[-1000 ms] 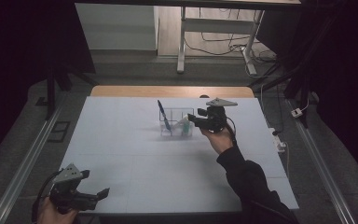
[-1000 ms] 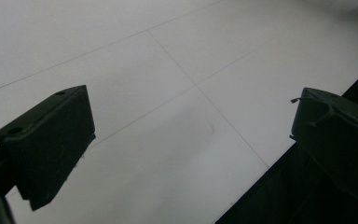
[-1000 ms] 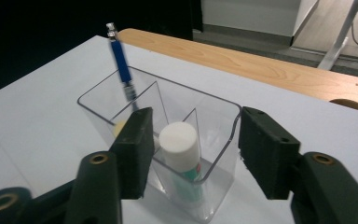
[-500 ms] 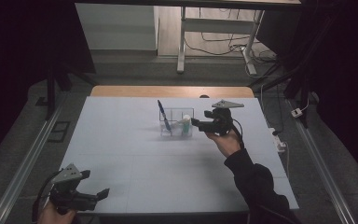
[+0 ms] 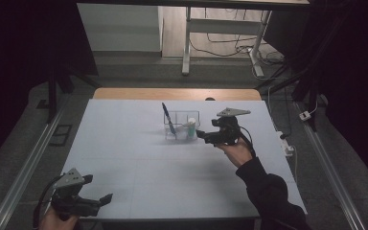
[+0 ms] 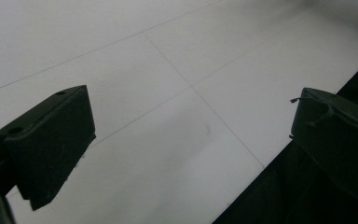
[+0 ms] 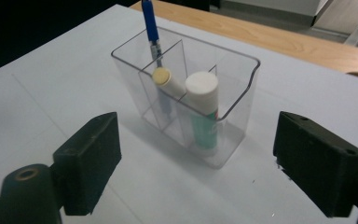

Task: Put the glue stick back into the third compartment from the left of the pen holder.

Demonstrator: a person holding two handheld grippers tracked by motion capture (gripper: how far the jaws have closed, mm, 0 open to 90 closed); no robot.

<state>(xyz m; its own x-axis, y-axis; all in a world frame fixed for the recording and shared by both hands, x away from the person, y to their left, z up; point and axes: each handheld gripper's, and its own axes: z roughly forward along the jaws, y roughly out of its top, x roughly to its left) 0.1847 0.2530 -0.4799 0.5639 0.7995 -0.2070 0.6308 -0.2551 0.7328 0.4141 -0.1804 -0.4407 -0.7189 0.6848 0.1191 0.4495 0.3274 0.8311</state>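
Right gripper [image 7: 193, 163], jaws wide and empty, faces the clear organizer [image 7: 235, 88]; inside it, glue stick [image 7: 203, 112] upright, blue pen [image 7: 151, 30] leaning.

Looks like a lab or recording workspace: white gridded tabletop [image 5: 172, 158] under dark curtained surround, metal floor rails [image 5: 24, 158], loose cables [image 5: 230, 45] and a bare desk frame [image 5: 220, 28] beyond.

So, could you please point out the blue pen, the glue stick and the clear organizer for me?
Blue pen [image 7: 150, 23]: right gripper view, on its upper barrel.
Glue stick [image 7: 202, 87]: right gripper view, on its white cap.
Clear organizer [image 7: 242, 100]: right gripper view, on its right end wall.
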